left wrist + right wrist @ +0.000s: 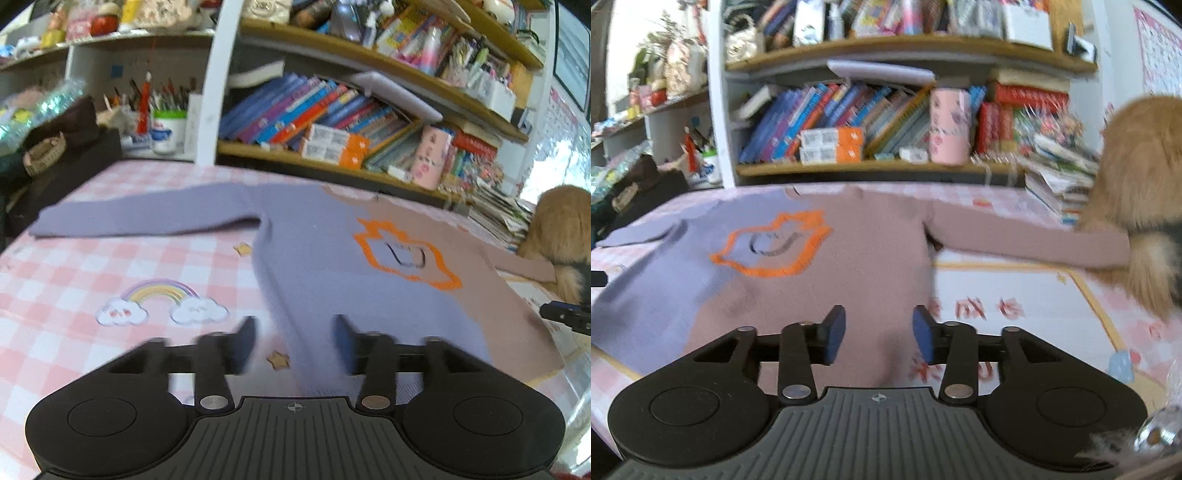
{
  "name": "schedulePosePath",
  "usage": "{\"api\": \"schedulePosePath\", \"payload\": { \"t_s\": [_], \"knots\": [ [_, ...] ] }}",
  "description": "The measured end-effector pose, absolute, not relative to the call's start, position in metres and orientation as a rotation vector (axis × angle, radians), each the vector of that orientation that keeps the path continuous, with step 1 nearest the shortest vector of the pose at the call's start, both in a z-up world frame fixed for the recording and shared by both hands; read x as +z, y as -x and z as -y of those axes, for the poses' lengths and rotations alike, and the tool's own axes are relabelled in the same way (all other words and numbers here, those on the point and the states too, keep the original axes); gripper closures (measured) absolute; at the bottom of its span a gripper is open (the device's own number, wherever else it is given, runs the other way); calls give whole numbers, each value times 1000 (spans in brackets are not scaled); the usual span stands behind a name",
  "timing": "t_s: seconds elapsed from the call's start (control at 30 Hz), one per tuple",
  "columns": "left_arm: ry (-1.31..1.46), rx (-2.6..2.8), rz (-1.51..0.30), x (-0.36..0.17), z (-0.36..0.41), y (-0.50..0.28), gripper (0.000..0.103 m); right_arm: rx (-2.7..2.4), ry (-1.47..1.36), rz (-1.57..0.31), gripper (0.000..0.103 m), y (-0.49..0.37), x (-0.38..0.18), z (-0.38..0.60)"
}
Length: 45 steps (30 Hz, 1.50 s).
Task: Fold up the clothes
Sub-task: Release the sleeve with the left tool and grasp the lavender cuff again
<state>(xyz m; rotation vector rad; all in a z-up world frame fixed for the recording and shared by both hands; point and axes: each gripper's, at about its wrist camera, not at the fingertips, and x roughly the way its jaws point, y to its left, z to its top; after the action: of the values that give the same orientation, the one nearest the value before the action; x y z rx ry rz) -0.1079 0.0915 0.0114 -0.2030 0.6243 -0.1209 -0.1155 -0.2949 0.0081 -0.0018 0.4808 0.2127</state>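
A two-tone sweater (332,266), lilac on one half and dusty pink on the other with an orange outline on the chest, lies flat on the pink checked tablecloth (74,280), both sleeves spread out. My left gripper (295,343) is open and empty, just above the lower lilac side edge. In the right wrist view the sweater (849,258) fills the middle. My right gripper (879,339) is open and empty above the lower pink side edge. Its pink sleeve (1015,240) runs right, its end hidden under the furry animal.
A furry orange animal (1137,192) sits on the table at the right, on the sleeve end. Bookshelves (332,110) packed with books stand behind the table. A dark bag with a basket (48,155) sits at the far left. A paper stack (1060,177) lies far right.
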Motion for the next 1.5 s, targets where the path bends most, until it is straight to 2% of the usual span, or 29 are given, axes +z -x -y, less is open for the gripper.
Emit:
{"api": "schedulePosePath", "payload": {
  "t_s": [0.1,0.17,0.27,0.33,0.37,0.43,0.63,0.9,0.97,1.03,1.1,1.37,1.4,1.43,1.5],
  "knots": [
    [192,-100,-602,14,-94,109,36,259,40,-453,46,110,15,281],
    [185,-86,-586,16,-96,110,34,290,66,-441,35,104,18,271],
    [166,-36,-563,19,-105,109,28,338,100,-429,25,92,21,255],
    [149,13,-546,21,-114,107,14,370,121,-422,20,83,22,245],
    [141,38,-538,22,-119,106,12,386,132,-419,19,78,22,240],
    [124,88,-521,25,-129,104,7,420,163,-411,16,66,23,230],
    [40,223,-485,30,-170,72,7,486,201,-406,13,29,20,207],
    [189,411,-579,20,-247,17,8,530,195,-457,13,7,0,196],
    [231,435,-598,15,-258,7,13,536,183,-472,11,5,-2,197],
    [287,449,-622,10,-270,-2,49,542,158,-475,9,4,-1,200],
    [358,478,-620,5,-282,-7,61,539,145,-482,9,3,-2,201],
    [511,526,-562,2,-298,-20,63,553,97,-504,8,1,-2,207],
    [533,521,-558,1,-298,-20,72,551,93,-504,8,1,-2,208],
    [559,515,-554,0,-297,-21,85,549,89,-504,8,1,-2,209],
    [581,481,-526,2,-291,-19,88,547,87,-502,8,1,-2,209]
  ]
}}
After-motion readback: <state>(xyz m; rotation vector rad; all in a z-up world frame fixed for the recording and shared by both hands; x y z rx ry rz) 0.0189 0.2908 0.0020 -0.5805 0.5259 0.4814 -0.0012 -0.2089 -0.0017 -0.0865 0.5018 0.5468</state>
